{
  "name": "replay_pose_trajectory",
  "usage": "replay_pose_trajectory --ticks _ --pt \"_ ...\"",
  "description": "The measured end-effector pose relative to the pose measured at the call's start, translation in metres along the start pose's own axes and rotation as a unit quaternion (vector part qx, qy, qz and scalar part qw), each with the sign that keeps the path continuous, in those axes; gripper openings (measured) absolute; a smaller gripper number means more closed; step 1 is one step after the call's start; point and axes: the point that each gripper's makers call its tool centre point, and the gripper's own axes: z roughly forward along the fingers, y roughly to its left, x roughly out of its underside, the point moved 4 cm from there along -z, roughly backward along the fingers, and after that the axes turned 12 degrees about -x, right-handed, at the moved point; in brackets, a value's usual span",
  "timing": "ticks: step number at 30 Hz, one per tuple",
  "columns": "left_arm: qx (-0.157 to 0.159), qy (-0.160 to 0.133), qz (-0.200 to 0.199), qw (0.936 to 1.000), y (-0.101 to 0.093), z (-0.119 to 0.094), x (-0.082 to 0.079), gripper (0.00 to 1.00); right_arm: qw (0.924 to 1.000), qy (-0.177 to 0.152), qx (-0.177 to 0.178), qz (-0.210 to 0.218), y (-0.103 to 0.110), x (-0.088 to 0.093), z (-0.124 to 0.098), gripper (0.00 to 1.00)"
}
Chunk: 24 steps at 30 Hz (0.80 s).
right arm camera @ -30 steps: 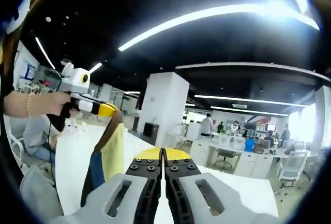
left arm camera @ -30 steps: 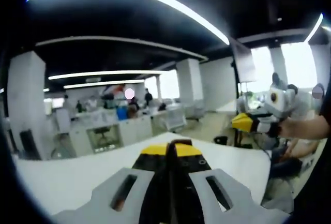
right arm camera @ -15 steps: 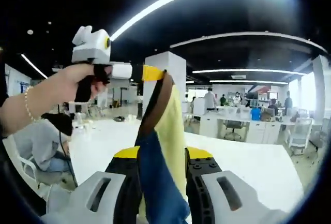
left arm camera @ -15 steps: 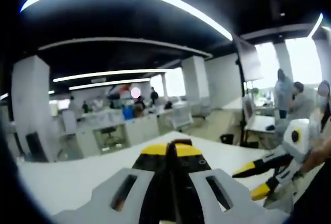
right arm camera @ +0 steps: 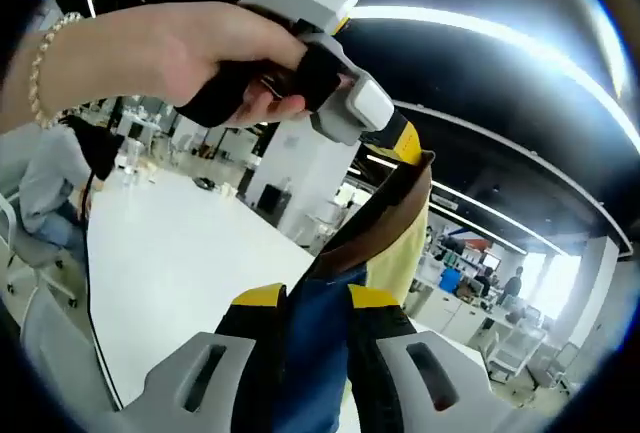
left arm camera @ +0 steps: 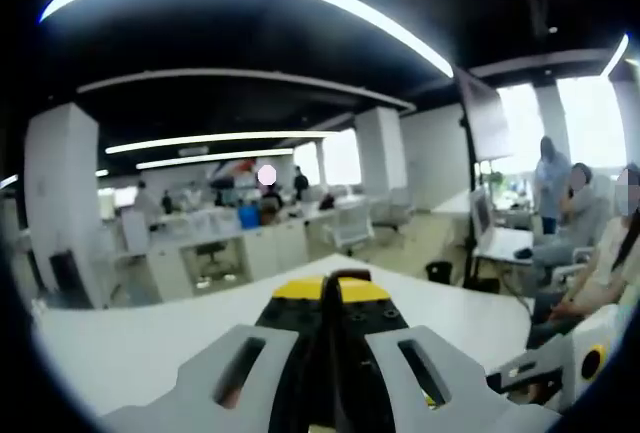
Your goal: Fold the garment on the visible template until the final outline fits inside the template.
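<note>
Now we see the garment (right arm camera: 385,243) hanging in the air between the two grippers, off the white table (right arm camera: 170,273): yellow cloth with a brown edge up top, blue lower down. In the right gripper view the left gripper (right arm camera: 405,148) is clamped on the garment's upper edge, held by a hand (right arm camera: 200,58) with a bead bracelet; half a second ago it sat further off and lower left, now it's close and high. The right gripper (right arm camera: 318,298) has the blue part running between its yellow tips; jaws look pressed on the cloth, as they did half a second ago, whereas a second ago they were together with nothing between them.

In the left gripper view the left gripper's (left arm camera: 335,288) jaws are together, cloth not clear from here. The right gripper (left arm camera: 560,368) has dropped to the lower right corner; earlier it was higher, at the right edge. Seated people at right, office desks behind the table (left arm camera: 130,343)
</note>
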Motion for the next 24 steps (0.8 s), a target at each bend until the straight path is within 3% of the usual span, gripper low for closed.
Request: replay_pose_trajectory --ticks 8,19,24 --pt "0.008 -0.005 -0.010 0.9999 -0.009 0.002 -0.007 0.00 0.9967 0.025 0.042 -0.065 -0.018 0.000 0.013 0.21" --pt "0.016 -0.009 -0.024 0.9995 -0.014 0.004 -0.009 0.00 0.9976 0.036 0.045 -0.039 -0.023 0.006 0.013 0.22" --pt "0.018 -0.013 -0.032 0.9993 -0.016 0.006 -0.011 0.00 0.9966 0.046 0.044 -0.053 -0.019 0.008 0.018 0.23"
